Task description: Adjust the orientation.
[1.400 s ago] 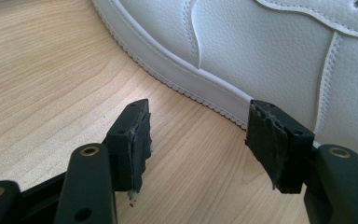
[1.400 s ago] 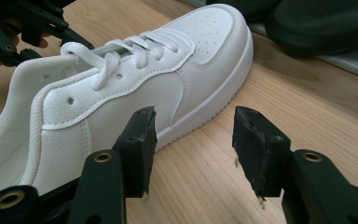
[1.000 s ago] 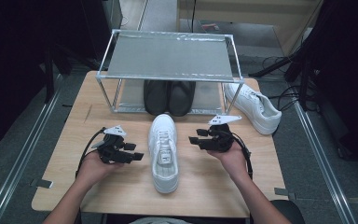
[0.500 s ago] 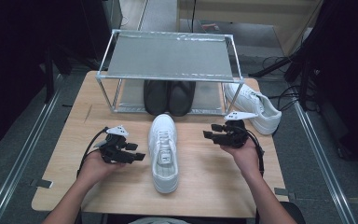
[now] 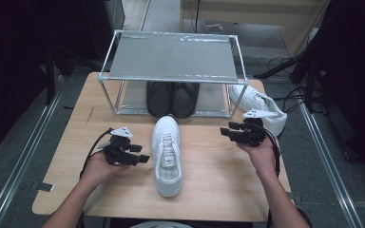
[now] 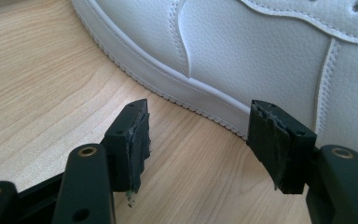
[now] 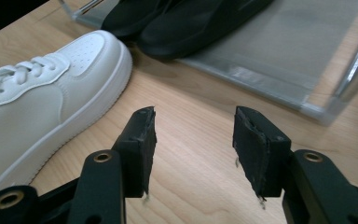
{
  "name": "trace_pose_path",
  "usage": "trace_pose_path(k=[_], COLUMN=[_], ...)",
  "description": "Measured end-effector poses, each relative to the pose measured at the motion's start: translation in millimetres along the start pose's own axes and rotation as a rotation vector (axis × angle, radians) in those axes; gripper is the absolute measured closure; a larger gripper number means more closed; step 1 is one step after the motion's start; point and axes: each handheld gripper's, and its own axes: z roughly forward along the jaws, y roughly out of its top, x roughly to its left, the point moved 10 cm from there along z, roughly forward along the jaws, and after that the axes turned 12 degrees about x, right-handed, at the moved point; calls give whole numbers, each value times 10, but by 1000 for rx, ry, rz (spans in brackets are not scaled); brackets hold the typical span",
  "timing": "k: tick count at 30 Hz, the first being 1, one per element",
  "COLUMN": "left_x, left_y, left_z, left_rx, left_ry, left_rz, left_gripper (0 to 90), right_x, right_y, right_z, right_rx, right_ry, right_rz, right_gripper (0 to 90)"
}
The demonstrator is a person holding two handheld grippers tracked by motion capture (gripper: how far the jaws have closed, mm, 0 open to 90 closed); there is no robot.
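This looks like a lab or test room: a small light wooden table (image 5: 209,185) stands on grey carpet between aluminium floor rails (image 5: 24,156), black cables (image 5: 285,66) trailing at far right, dark equipment around.

You have two white sneakers: one (image 5: 167,154) centre frame, one (image 5: 259,107) right of centre | two black shoes (image 5: 172,98) upper centre | one metal rack (image 5: 171,59) | one wooden table (image 5: 218,180) | two grippers: left (image 5: 140,159), right (image 5: 224,132)
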Motion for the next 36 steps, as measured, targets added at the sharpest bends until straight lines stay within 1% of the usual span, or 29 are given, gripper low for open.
trace_pose_path(k=[5,6,7,8,9,13,15,19,20,21,22,25,28,33,36], left_x=[-7,-8,-11,-13,-14,-19,-15,-17,-16,-14,-13,-3,-1,-8,-9], left_y=[13,16,19,16,15,19,14,16,13,11,9,5,5,9,8], left_z=[-4,-3,-2,1,2,-5,-7,-5,-6,-5,-4,-2,-1,5,8], left_rx=[-9,-10,-13,-9,-8,-14,-9,-11,-9,-7,-6,-2,-4,-5,-4], left_ry=[-2,-2,-5,-7,-8,-11,-9,-9,-8,-7,-7,-3,-4,-4,-4], left_rz=[4,5,4,3,3,5,9,8,10,11,9,8,5,7,11], left_gripper=[394,394,394,394,394,393,394,393,393,393,393,393,393,393,393], right_x=[-165,-189,-222,-256,-293,-388,-440,-536,-559,-588,-614,-681,-774,-866,-943], right_y=[17,16,13,5,8,38,44,66,64,69,82,133,143,150,190], right_z=[-23,-19,-9,0,2,2,0,-13,-14,-10,-17,-36,-10,41,41], right_rx=[-10,-11,-7,13,23,16,14,-13,-4,11,14,3,24,39,41], right_ry=[-22,-20,-18,-26,-38,-49,-63,-70,-70,-71,-77,-86,-120,-117,-127], right_rz=[24,35,46,53,53,70,70,96,105,107,107,111,100,117,129], right_gripper=[518,519,520,521,521,523,530,545,544,543,543,545,546,548,548])
